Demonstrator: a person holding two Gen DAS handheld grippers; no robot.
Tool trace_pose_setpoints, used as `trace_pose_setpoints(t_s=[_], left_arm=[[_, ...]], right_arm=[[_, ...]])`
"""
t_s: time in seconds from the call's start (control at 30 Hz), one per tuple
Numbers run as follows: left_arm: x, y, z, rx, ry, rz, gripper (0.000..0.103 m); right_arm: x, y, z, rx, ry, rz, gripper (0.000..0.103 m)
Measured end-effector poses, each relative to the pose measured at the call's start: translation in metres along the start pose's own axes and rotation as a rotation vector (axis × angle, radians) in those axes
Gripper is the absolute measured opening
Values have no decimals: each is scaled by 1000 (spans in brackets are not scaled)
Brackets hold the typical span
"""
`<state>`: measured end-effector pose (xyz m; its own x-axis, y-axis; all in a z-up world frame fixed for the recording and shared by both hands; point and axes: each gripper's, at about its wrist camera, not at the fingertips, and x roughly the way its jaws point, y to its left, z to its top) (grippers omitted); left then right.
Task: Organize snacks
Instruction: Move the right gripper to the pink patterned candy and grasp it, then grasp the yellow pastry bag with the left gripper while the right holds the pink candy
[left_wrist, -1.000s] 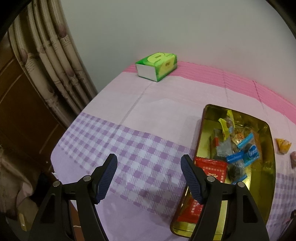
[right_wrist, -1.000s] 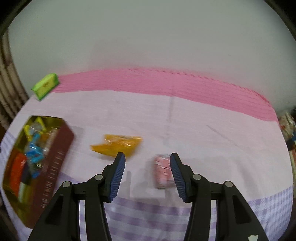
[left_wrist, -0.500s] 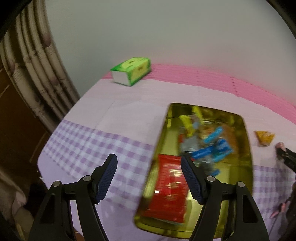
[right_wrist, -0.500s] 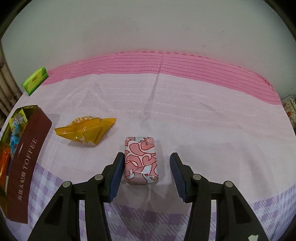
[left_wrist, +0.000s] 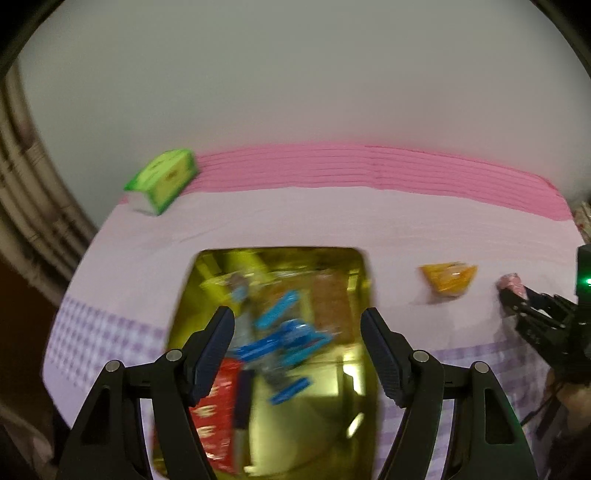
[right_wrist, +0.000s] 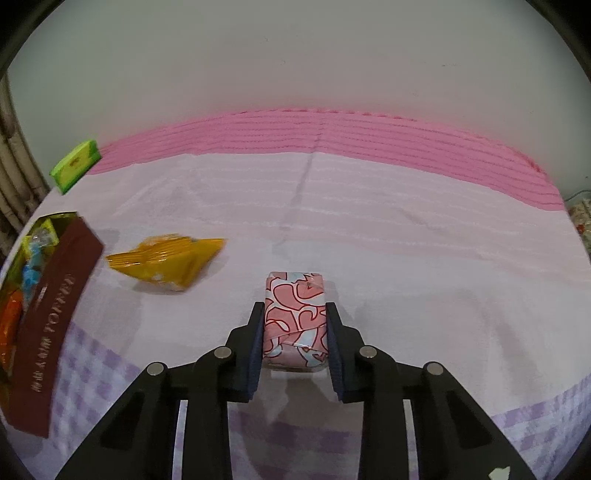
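My right gripper (right_wrist: 295, 332) is shut on a pink heart-patterned snack packet (right_wrist: 295, 314) that rests on the tablecloth; the packet also shows in the left wrist view (left_wrist: 511, 283). A yellow snack packet (right_wrist: 166, 260) lies to its left, also seen in the left wrist view (left_wrist: 448, 277). A gold-lined toffee tin (left_wrist: 354, 369) holds blue, red and other wrapped snacks; its brown side (right_wrist: 55, 332) shows at far left in the right wrist view. My left gripper (left_wrist: 297, 350) is open and empty, hovering over the tin.
A green tissue box (left_wrist: 162, 181) stands at the back left of the table, also in the right wrist view (right_wrist: 75, 166). Curtains (left_wrist: 26, 184) hang beyond the table's left edge. A wall runs behind the pink cloth border (right_wrist: 332, 136).
My right gripper moved forward and closed on the pink packet. My left gripper swung right and now hangs over the tin, still open.
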<state>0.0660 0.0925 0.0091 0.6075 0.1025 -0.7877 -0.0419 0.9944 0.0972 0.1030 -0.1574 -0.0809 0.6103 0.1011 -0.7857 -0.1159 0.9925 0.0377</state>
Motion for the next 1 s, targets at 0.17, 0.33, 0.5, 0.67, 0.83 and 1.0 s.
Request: trace_pose_setpoints(t_s=[0.17,0.33,0.5,0.67,0.83,1.0], left_arm=[[6,-37,9,58,9,-59,71],[21,-67,15,83,50,-124,71],[36,-95,17,107,69,-174,71],[49,-121,20,129,90,-226,71],[69,-139,27,128,105,-258,71],[88,-147,30,133,114,-224,71]], right_arm=[[1,-5,4,29,-1,-51,28],[0,-22,1,56,-11,-98,28],[0,-30,-1,67,-24,-108,28],[0,-34,1,70,-24,-102,28],[0,-35,-1,72,-24,-101,29],[0,-36,-1,73,-25,-98,29]])
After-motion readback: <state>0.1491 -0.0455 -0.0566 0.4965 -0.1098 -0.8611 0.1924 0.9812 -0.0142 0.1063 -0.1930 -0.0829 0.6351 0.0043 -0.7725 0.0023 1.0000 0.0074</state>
